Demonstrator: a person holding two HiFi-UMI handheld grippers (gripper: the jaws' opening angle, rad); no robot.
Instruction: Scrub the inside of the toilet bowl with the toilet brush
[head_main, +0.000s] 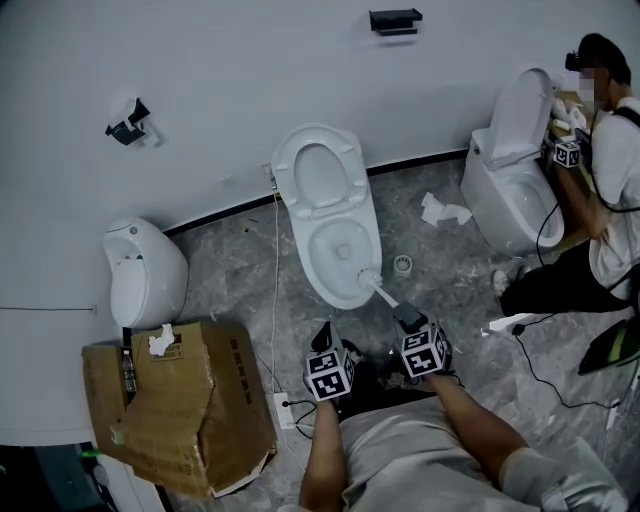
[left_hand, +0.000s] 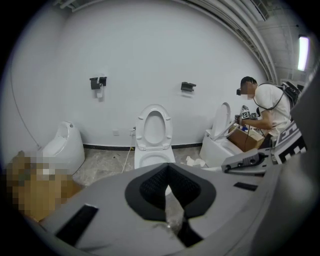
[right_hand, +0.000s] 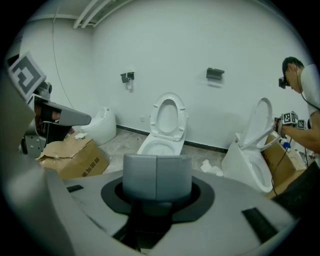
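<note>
Centre frame: my right tool (head_main: 408, 316) clamps the toilet brush (head_main: 374, 287) in the toilet bowl (head_main: 335, 296); left tool (head_main: 322, 338) closed, empty. Cardboard box (right_hand: 75, 157): Chinese print.

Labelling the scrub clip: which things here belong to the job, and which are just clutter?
Job: toilet bowl, toilet brush, right claw gripping it.
Clutter: cardboard box, urinal, crumpled paper, second toilet, floor cable.
</note>
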